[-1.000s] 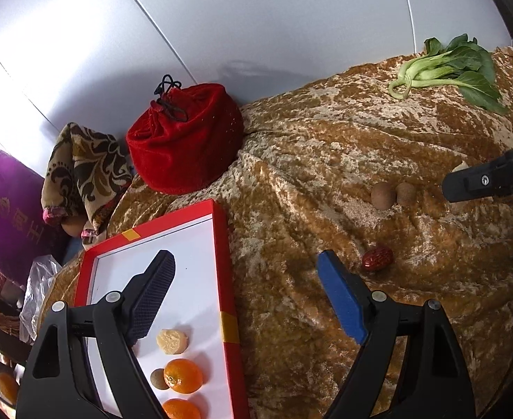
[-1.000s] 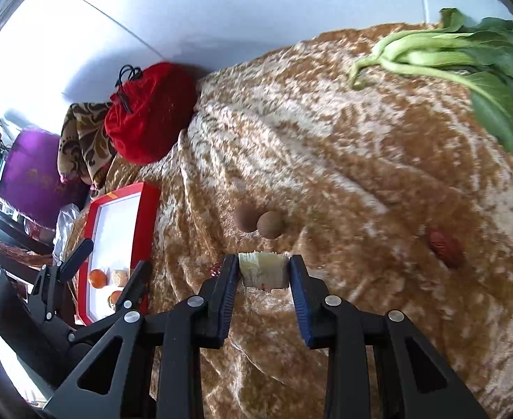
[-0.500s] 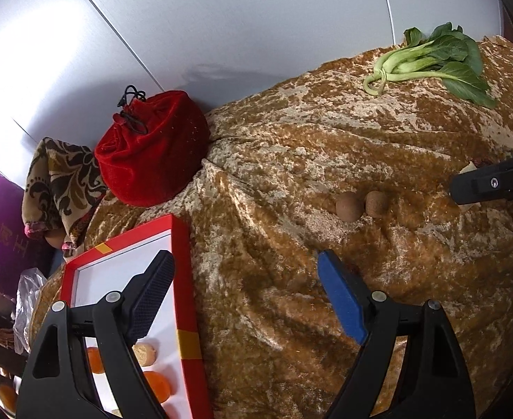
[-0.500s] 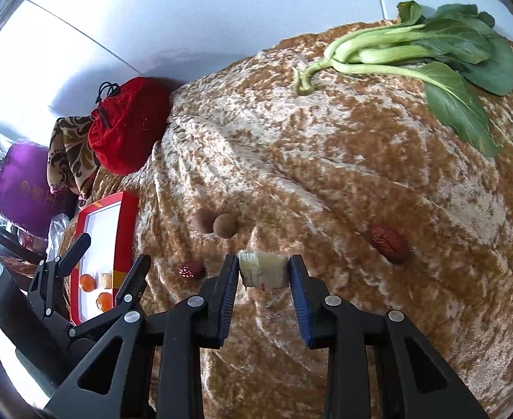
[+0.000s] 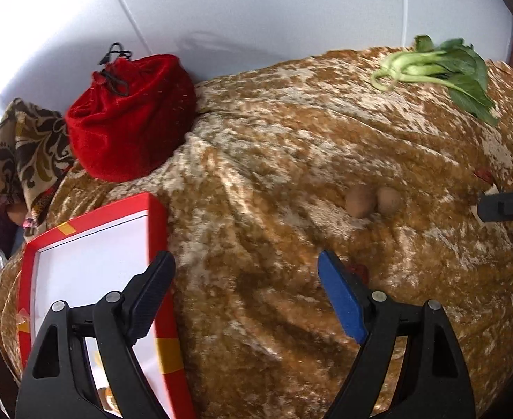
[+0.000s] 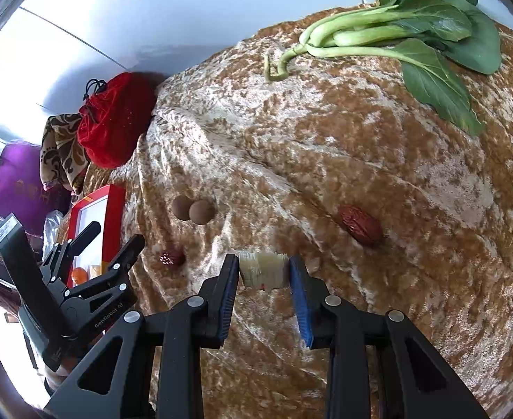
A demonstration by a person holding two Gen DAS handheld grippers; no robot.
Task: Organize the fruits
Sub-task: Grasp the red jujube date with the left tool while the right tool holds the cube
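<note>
We see right gripper [image 6: 264, 272], bottom centre of right view, clamped on pale ridged fruit chunk [image 6: 262, 269] above crushed golden velvet cloth [image 6: 361, 160]. Left gripper [image 5: 246, 279] gapes wide, empty. Two round brown longans [image 6: 193, 210] touching, centre left. Wrinkled red date [image 6: 360, 225] centre right; smaller one [image 6: 171, 257] lower left. Red-rimmed white tray [image 5: 92, 241] lower left of left view, orange fruit [image 6: 79, 275] inside.
</note>
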